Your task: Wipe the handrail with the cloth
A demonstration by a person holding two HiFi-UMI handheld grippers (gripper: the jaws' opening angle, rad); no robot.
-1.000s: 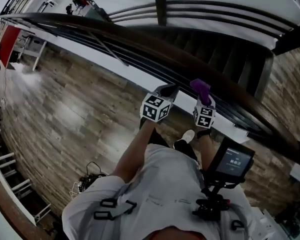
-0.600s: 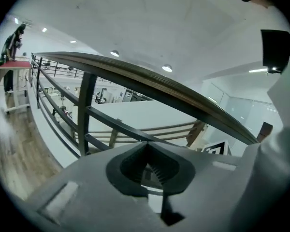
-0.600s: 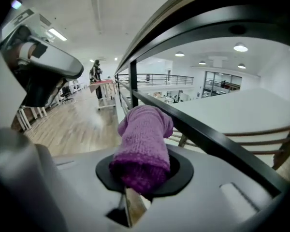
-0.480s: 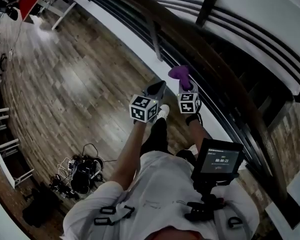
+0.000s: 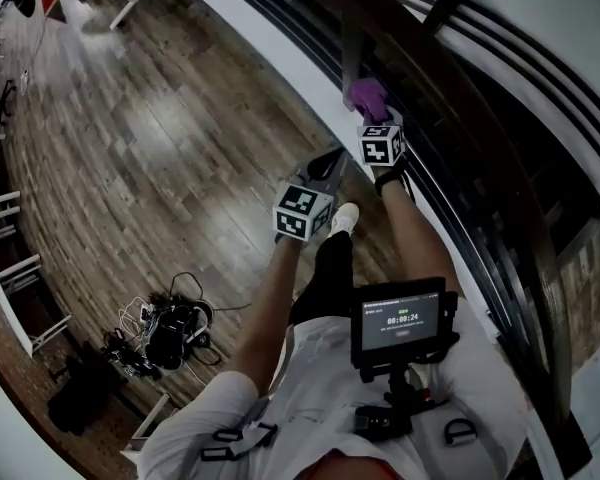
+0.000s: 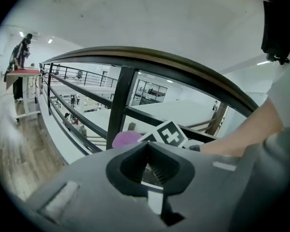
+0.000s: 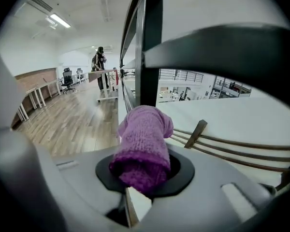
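Left gripper: jaws pressed together on nothing, apart from the dark curved wooden handrail. Right gripper: we see it pinching the purple knitted cloth, close under that handrail, beside a black post.

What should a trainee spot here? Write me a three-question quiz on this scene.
1. True or false: the left gripper is holding the cloth.
2. What colour is the cloth? A white, B purple, C yellow.
3. In the head view, which gripper is closer to the handrail?

Key: 1 false, its jaws hold nothing. 2 B. 3 the right gripper, which is shut on the cloth.
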